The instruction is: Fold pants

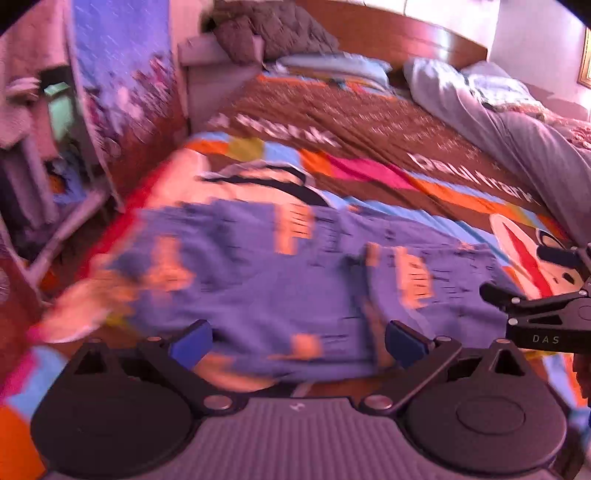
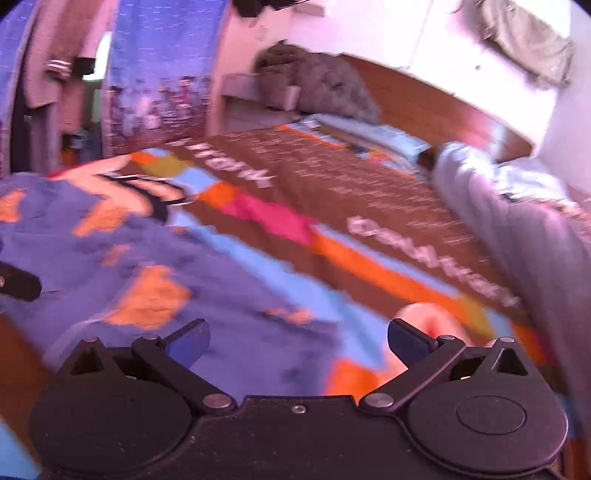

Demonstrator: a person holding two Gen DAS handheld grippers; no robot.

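Note:
The pants are blue-purple with orange patches and lie folded across the near end of the bed; they also fill the left of the right wrist view. My left gripper is open and empty just above their near edge. My right gripper is open and empty over the pants' right edge and the bedspread; it also shows at the right edge of the left wrist view. Both views are motion-blurred.
A colourful brown, orange and blue bedspread covers the bed. A grey bundle of bedding lies along its right side, pillows and a wooden headboard at the far end. The floor and a rack are at left.

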